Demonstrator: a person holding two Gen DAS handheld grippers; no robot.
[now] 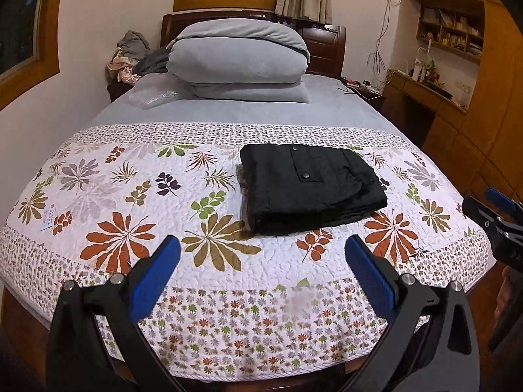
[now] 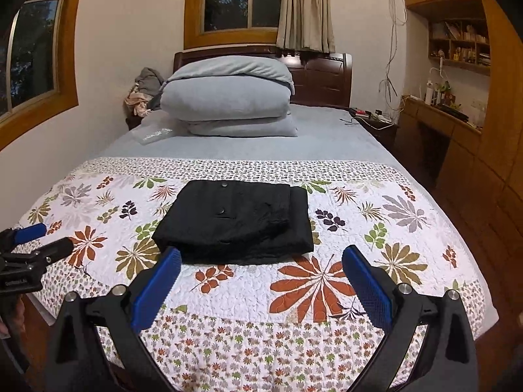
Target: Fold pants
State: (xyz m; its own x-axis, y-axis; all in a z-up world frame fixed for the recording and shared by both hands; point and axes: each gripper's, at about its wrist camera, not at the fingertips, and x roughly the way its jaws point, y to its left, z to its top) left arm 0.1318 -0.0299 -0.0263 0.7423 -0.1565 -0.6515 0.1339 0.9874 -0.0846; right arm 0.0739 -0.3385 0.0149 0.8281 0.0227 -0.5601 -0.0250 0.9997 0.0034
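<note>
Black pants lie folded into a compact rectangle on the floral quilt, with two snap buttons showing on top. They also show in the right wrist view. My left gripper is open and empty, held above the quilt's near edge, short of the pants. My right gripper is open and empty, just in front of the pants' near edge. Each gripper shows at the side of the other's view: the right one, the left one.
A stack of grey folded bedding sits at the head of the bed with loose clothes beside it. A wooden headboard, a desk with shelves at right, and a clear plastic bag on the grey sheet.
</note>
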